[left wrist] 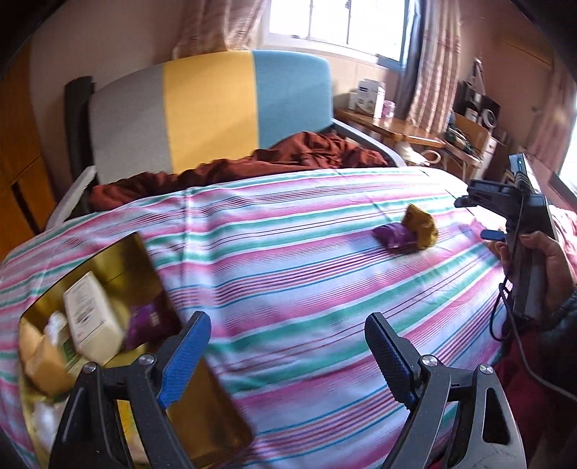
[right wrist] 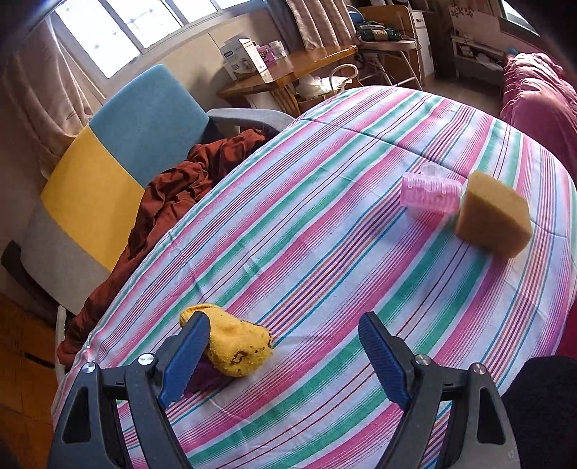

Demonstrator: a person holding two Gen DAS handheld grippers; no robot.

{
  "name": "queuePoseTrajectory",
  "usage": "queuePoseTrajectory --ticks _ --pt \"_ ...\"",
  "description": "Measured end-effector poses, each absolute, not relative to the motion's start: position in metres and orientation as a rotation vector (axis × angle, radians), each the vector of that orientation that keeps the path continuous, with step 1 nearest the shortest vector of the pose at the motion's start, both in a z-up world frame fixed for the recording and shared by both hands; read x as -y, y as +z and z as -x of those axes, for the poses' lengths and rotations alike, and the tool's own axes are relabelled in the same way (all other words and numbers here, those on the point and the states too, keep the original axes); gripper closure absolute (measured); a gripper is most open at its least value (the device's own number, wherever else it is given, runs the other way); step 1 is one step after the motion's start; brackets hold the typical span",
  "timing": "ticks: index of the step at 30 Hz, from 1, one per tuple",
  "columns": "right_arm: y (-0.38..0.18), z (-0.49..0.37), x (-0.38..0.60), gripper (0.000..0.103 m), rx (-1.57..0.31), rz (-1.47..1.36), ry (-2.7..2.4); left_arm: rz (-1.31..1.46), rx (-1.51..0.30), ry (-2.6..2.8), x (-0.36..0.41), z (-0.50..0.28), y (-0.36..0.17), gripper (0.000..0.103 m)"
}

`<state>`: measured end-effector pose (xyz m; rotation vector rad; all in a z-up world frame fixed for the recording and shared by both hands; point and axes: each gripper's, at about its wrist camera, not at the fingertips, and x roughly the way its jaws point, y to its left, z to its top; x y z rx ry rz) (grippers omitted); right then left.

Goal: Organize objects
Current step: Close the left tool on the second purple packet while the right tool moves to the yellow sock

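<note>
Right gripper, jaws wide and empty: yellow sock lies at its ten o'clock over a purple item on the striped sheet; shift left, centre, then close; left gripper likewise wide, empty beside the gold box.

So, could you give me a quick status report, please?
Both grippers, left and right, open, empty. Yellow sock beside right gripper; gold box part-filled. Nothing obstructing.

light: bright daylight from the window, blown out white
glare: washed-out patch far right in left view
shadows: soft, under the sock
blur: motion smear on the box, lower left
edges: heavy fisheye bending, dark corners
</note>
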<state>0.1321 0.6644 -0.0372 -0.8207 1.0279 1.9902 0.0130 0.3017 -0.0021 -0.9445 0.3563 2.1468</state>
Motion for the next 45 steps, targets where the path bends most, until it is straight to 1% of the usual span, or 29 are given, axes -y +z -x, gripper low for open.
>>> queuePoseTrajectory --ticks 5,10,19,26,32,36,38,39,40,42,45 --pt "-0.042 -0.125 -0.661 0.017 -1.054 0.868 2.011 0.92 -0.461 2.106 -0.357 -0.013 -0.014 0.015" --pt "-0.041 -0.124 -0.659 0.017 -1.072 0.868 2.044 0.923 -0.499 2.063 -0.398 -0.012 -0.021 0.015" --pt "-0.041 -0.131 -0.663 0.017 -1.163 0.834 2.071 0.949 -0.533 1.998 -0.455 -0.008 -0.035 0.016" --pt "-0.042 -0.135 -0.668 0.017 -1.234 0.8 2.072 0.961 -0.546 1.971 -0.486 -0.005 -0.042 0.017" --pt "-0.044 -0.133 -0.668 0.017 -1.258 0.805 2.078 0.973 -0.543 1.964 -0.505 0.0 -0.047 0.017" --pt "-0.044 -0.134 -0.668 0.017 -1.266 0.799 2.077 1.009 -0.504 1.954 -0.514 0.009 -0.05 0.017" --pt "-0.045 -0.135 -0.669 0.017 -1.269 0.796 2.076 1.043 -0.457 1.943 -0.519 0.016 -0.052 0.017" --pt "-0.045 -0.135 -0.669 0.017 -1.272 0.793 2.074 1.071 -0.415 1.938 -0.521 0.022 -0.052 0.019" --pt "-0.045 -0.135 -0.669 0.017 -1.274 0.792 2.073 1.102 -0.371 1.93 -0.522 0.028 -0.053 0.027" --pt "-0.046 -0.134 -0.669 0.017 -1.279 0.797 2.074 1.174 -0.299 1.917 -0.524 0.041 -0.057 0.033" --pt "-0.047 -0.134 -0.669 0.017 -1.281 0.8 2.073 1.264 -0.225 1.903 -0.527 0.056 -0.066 0.038"
